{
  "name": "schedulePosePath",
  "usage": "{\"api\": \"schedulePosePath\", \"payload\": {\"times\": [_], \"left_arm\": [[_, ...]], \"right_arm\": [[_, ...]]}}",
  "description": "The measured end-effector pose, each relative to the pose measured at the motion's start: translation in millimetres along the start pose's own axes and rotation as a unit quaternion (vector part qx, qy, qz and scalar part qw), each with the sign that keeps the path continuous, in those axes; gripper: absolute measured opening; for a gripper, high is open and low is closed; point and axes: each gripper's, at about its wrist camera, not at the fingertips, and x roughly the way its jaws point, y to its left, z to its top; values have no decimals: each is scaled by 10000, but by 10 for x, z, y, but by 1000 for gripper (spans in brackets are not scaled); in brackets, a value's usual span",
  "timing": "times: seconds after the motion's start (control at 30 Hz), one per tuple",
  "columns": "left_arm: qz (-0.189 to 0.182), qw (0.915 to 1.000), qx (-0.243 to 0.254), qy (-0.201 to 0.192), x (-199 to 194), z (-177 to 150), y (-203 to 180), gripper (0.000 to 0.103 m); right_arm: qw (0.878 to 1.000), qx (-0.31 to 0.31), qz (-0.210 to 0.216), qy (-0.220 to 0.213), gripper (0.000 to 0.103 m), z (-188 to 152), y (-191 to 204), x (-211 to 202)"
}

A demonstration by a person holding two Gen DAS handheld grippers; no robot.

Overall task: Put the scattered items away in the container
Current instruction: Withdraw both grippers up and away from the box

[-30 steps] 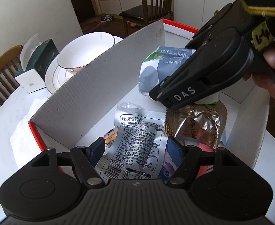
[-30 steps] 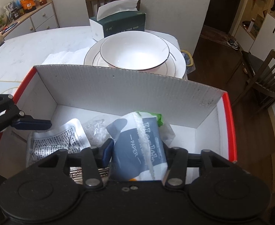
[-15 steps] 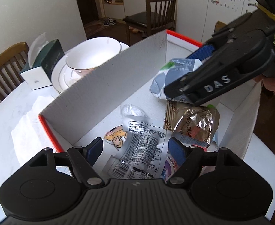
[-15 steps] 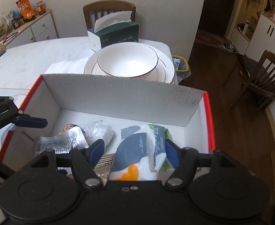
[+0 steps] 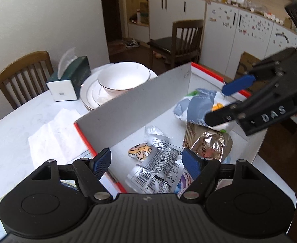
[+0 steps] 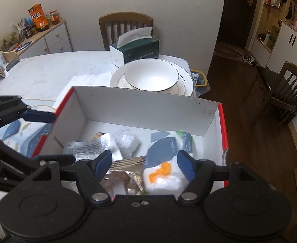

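We judge the tidying to be close to finished. The box (image 6: 140, 106), a white cardboard one with a red outer skin, stands on the bench (image 6: 53, 68), and most of what we can see of the loose goods already lies on its floor: a silver packet (image 5: 160, 160) printed with small text near the box's left wall, a small clear bag (image 6: 127, 141) just beside it toward the back wall, a shiny brown pouch (image 5: 209, 143) toward the front, and the blue-and-white tissue pack (image 6: 164, 158) in the right half of the box. Our right hand-held gripper (image 6: 144, 163) hangs above the box with its fingers spread and nothing between them; the tissue pack lies below it, apart from both pads. Our left hand-held gripper (image 5: 146, 163) is likewise spread and empty, poised over the box's left edge. What may be left is outside the box: a flat blue-and-white printed thing (image 6: 25, 135) lies on the bench just beside the left wall, though we cannot tell whether it is an item to be packed or a mat. The crumpled tissue sheet (image 5: 53, 133) beside the box's back wall might count too. The bowl (image 6: 151, 77) on its plates (image 6: 118, 80) and the tissue box (image 6: 136, 50) beyond the back wall look like they belong where they are.
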Motion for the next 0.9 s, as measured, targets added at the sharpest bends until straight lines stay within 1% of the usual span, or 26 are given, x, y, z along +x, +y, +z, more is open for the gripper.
{"api": "schedulePosePath", "payload": {"times": [0.17,0.27,0.4,0.43,0.47,0.63,0.73,0.83,0.9], "left_arm": [[-40,9997,-179,-153,-129,-41,48,76],[-130,9992,-300,-237,-200,-79,78,76],[-151,9987,-388,-292,-289,-121,84,76],[-164,9986,-405,-301,-310,-131,87,78],[-171,9986,-410,-305,-330,-142,90,83],[-205,9983,-441,-331,-434,-204,97,86],[-219,9983,-413,-361,-502,-253,100,92],[-281,9980,-429,-371,-566,-295,114,94],[-288,9979,-441,-385,-608,-328,124,101]], "right_arm": [[9999,72,67,-87,71,-97,74,-140],[9996,125,113,-208,73,-169,125,-233],[9990,255,126,-355,77,-248,191,-344],[9988,283,107,-392,77,-264,207,-368],[9985,317,108,-434,78,-283,227,-401],[9967,481,70,-648,84,-367,318,-527],[9954,590,38,-752,90,-421,376,-573],[9940,692,14,-842,96,-475,448,-617],[9933,739,-26,-893,98,-506,503,-643]]}}
